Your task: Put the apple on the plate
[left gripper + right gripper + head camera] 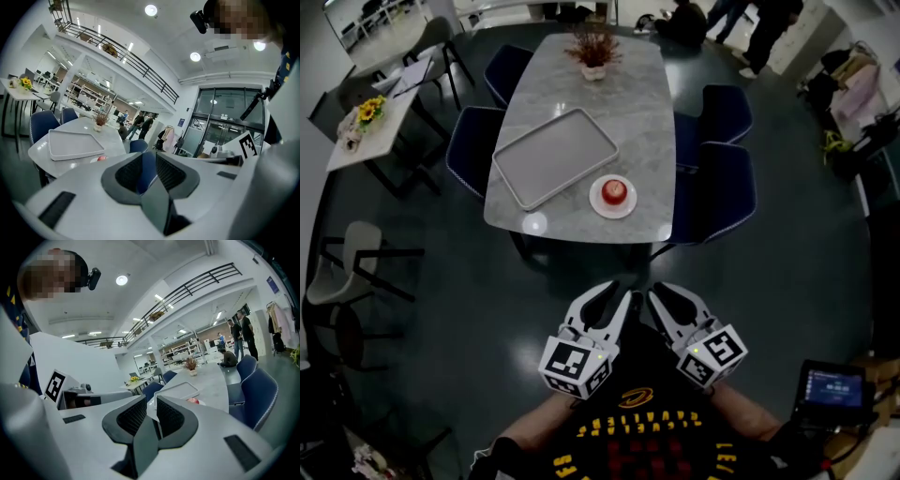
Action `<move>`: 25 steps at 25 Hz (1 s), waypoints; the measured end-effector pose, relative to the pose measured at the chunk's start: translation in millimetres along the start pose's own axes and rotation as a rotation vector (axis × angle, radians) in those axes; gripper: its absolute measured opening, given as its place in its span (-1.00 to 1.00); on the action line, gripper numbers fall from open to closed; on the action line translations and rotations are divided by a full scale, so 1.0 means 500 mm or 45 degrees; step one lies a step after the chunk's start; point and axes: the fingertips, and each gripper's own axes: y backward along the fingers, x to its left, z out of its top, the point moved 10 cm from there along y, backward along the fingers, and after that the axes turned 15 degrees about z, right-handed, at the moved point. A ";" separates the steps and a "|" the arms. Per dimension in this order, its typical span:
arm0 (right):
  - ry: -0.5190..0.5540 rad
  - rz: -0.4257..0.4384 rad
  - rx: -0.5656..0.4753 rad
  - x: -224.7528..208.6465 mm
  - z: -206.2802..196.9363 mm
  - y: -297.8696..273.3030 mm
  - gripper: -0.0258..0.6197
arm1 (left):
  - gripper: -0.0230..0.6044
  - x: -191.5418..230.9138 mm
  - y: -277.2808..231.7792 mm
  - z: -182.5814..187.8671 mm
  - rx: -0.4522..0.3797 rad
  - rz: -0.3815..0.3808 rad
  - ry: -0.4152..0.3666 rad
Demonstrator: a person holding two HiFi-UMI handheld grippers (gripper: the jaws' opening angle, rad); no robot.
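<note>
Already, apple (616,191) sits on plate (596,205); your left gripper (617,292) and right gripper (664,291) hang well short of table (628,112), jaws slightly apart, empty.

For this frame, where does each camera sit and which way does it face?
Head view: on the person's head, facing steeply down at the table, tray and apple on its plate; left gripper, right gripper and torso show.
Left gripper view: on the left gripper, low, facing along its open, empty jaws toward the table; the right gripper shows at right.
Right gripper view: on the right gripper, facing the table likewise, jaws open and empty; the left gripper shows at left.
Shared: all three see tray and apple.
</note>
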 end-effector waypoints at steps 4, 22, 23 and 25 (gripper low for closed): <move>-0.042 0.069 -0.017 -0.040 0.013 -0.049 -0.76 | -0.68 0.027 -0.026 0.024 -0.003 0.046 -0.014; -0.098 0.291 -0.108 -0.295 0.153 -0.190 -0.76 | -0.68 0.064 -0.210 0.153 -0.112 0.288 -0.094; -0.112 0.297 -0.108 -0.310 0.157 -0.192 -0.76 | -0.68 0.063 -0.223 0.154 -0.107 0.297 -0.090; -0.135 0.311 -0.116 -0.345 0.160 -0.192 -0.76 | -0.68 0.063 -0.249 0.154 -0.101 0.313 -0.072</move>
